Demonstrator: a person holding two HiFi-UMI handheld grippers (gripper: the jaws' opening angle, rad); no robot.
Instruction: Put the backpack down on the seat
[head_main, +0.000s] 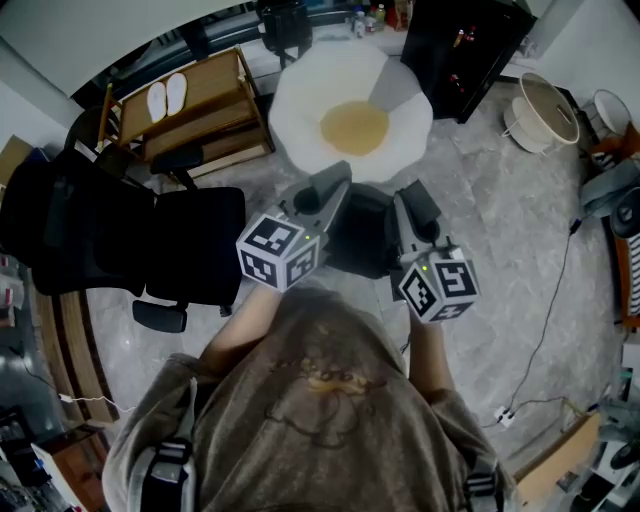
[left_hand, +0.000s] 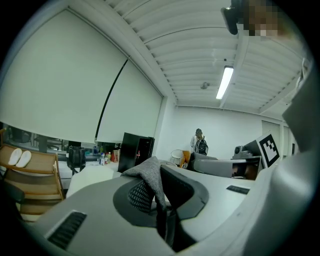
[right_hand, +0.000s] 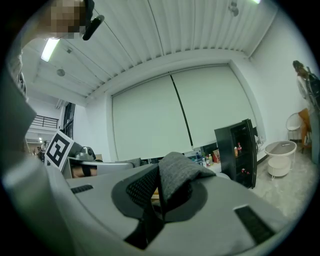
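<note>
A dark backpack (head_main: 358, 238) hangs between my two grippers in the head view, just in front of a white, egg-shaped seat with a yellow middle (head_main: 350, 112). My left gripper (head_main: 335, 188) holds it from the left and my right gripper (head_main: 404, 200) from the right. In the left gripper view, that gripper (left_hand: 160, 186) is shut on a grey fabric strap (left_hand: 151, 174) that sticks up from the jaws. In the right gripper view, that gripper (right_hand: 160, 194) pinches a grey strap (right_hand: 179, 172) the same way. Both point nearly level. The backpack's lower part is hidden behind the grippers.
A black office chair (head_main: 120, 240) stands at the left, with a wooden shelf (head_main: 200, 105) behind it. A black cabinet (head_main: 465, 50) is at the back right, beside white round baskets (head_main: 545, 112). A cable (head_main: 545, 330) runs over the floor at the right.
</note>
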